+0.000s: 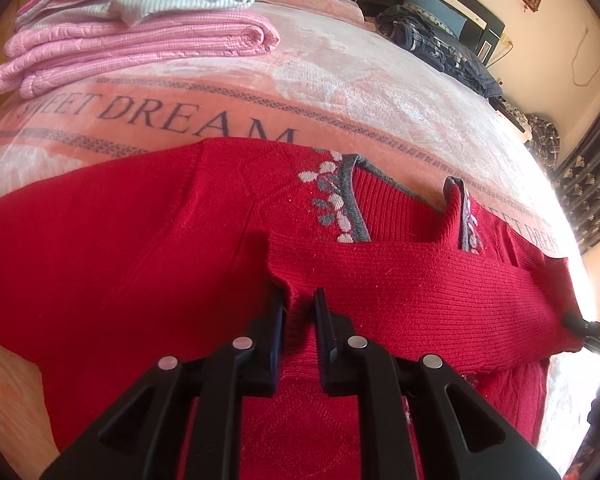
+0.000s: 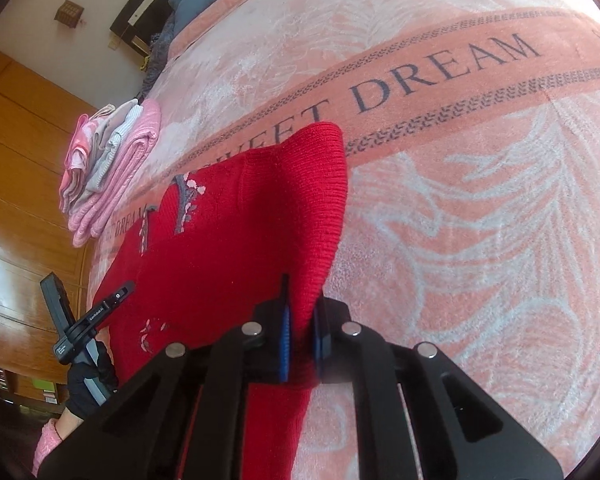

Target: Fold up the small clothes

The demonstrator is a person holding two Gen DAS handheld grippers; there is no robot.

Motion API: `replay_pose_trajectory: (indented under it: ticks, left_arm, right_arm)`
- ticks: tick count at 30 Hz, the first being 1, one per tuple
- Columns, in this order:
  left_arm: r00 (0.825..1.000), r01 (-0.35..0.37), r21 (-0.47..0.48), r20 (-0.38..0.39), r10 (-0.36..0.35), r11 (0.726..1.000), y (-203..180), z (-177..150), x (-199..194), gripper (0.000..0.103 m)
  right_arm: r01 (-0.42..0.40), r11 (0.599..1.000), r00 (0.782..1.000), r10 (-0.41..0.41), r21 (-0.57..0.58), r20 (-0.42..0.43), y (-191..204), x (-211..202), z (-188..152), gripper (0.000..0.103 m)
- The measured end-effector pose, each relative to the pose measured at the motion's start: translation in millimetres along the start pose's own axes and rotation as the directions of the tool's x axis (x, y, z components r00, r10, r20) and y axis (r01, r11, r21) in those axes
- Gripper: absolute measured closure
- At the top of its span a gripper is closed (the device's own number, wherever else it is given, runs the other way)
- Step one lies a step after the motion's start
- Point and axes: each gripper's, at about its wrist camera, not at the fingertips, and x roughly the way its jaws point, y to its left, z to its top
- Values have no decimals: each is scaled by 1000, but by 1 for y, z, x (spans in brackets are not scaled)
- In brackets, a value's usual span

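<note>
Now both claws pinch the red sweater (image 1: 140, 248) lying on the pink blanket (image 1: 340, 92): the left gripper (image 1: 300, 312) nips the sleeve fold, the right gripper (image 2: 300, 320) the far edge; carry both evenly toward twelve o'clock, keeping the knit taut; the folded pile (image 1: 132, 36) waits at eleven o'clock.

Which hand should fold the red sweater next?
Probably the right gripper: it is shut on the sweater sleeve that sticks out over the blanket, ready to swing it inward. The left gripper pinches a sleeve already lying across the body.
</note>
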Motion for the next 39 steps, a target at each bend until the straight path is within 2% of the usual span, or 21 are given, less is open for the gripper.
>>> replay_pose_trajectory:
  ticks: [4,8,9,11,13,14,15,17,21,27,30,34,37,39]
  left_arm:
    - [1000,10,31,-1,-10,999,-13,-2,3,75]
    - [1000,-12,62,2,12,998,-23,-2,7,72]
    - [1000,-14,58,3,14,998,-23,-2,8,72]
    - [1000,-11,46,3,11,999,-22,-2,8,71]
    - [1000,-1,38,-5,1,999,-20,0,5,71]
    - [1000,9,32,-10,-8,999,-18,2,3,70]
    - [1000,18,21,-9,-17,1000,-15,5,-1,70]
    - [999,38,-5,17,-37,999,-6,15,-11,69]
    - [995,55,-11,80,-54,998,13,46,-26,61]
    - [999,43,125,26,-47,991,12,74,1,59]
    - [1000,2,204,28,-8,979,8,86,10,48]
    - [999,-32,255,38,23,966,15,101,22,31]
    - [998,-59,285,-8,63,957,22,104,43,31]
    - [997,-28,273,-64,47,962,29,101,57,31]
  right_arm:
    - [79,997,997,-79,25,-9,-15,-11,-9,96]
    - [141,990,990,-140,1,-33,-25,8,-9,95]
    - [161,987,985,-161,-13,-58,-24,15,-9,88]
    - [179,984,983,-179,-5,-47,-22,16,-7,85]
    - [199,980,980,-198,7,-20,-20,10,-2,62]
    - [239,971,971,-239,-2,11,-17,4,2,56]
    - [280,960,959,-279,-17,49,-13,-3,6,52]
    - [302,953,949,-298,-28,108,-10,-15,15,51]
    - [212,977,966,-211,10,148,-9,-22,33,51]
    - [112,994,987,-112,2,111,11,6,46,51]
    - [95,995,991,-93,-19,93,24,20,49,51]
    - [77,996,995,-74,-43,68,36,36,46,50]
    - [69,997,996,-66,-44,54,39,46,43,50]
    - [68,997,997,-66,-39,48,38,50,42,50]
